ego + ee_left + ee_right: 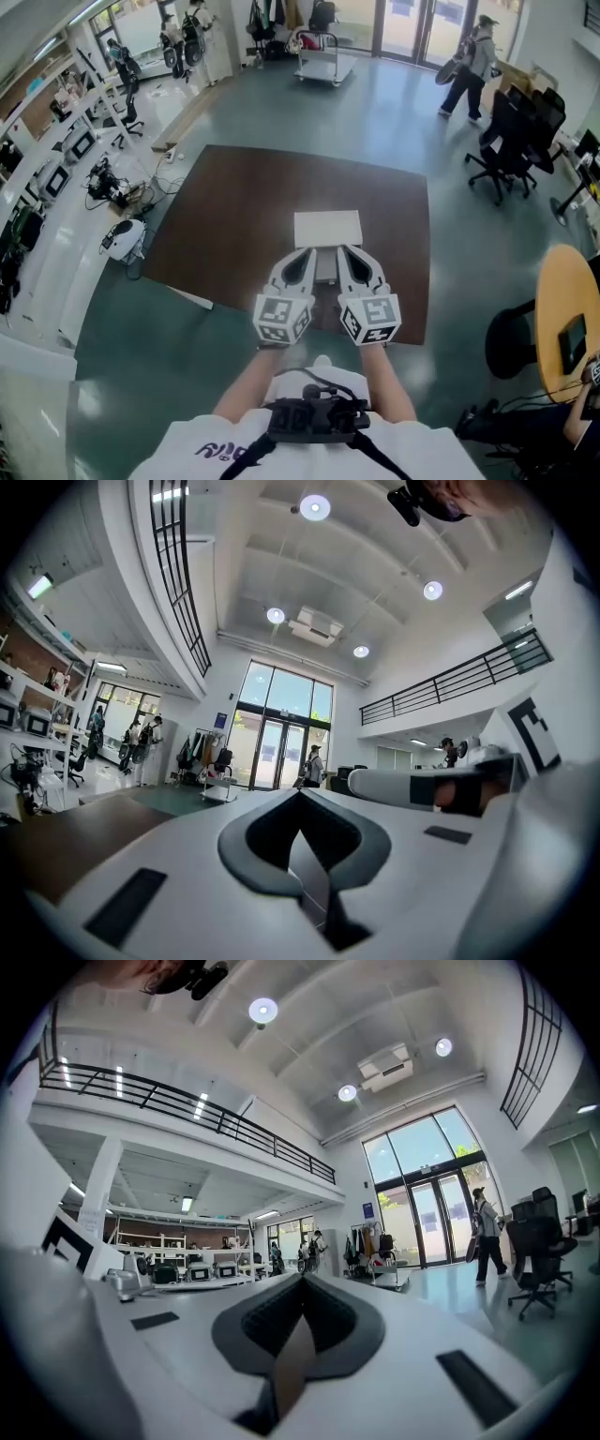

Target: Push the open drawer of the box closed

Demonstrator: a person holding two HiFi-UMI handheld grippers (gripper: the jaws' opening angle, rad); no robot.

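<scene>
Desk: dark brown, roughly square, standing on a grey-green floor.

Box: white, low, with a plain flat top. It sits about midway between the far and near edges of the desk, a little right of centre. Its long axis runs left-right, roughly parallel to the near edge.

Drawer: a pale grey strip shows out of the box's near side, pointing toward the near edge and the person. Most of it is covered by the grippers, so how far out it stands cannot be told.

Left gripper: held over the near part of the desk, tips aimed at the box's near side. In its own view the two fingers meet at a point with nothing between them.

Right gripper: just beside the left one and pointing the same way. Its own view shows its fingers pressed together too, empty.

Whether either tip touches the drawer cannot be told.

Surroundings: black office chairs to the right, and a person walking near the glass doors.
</scene>
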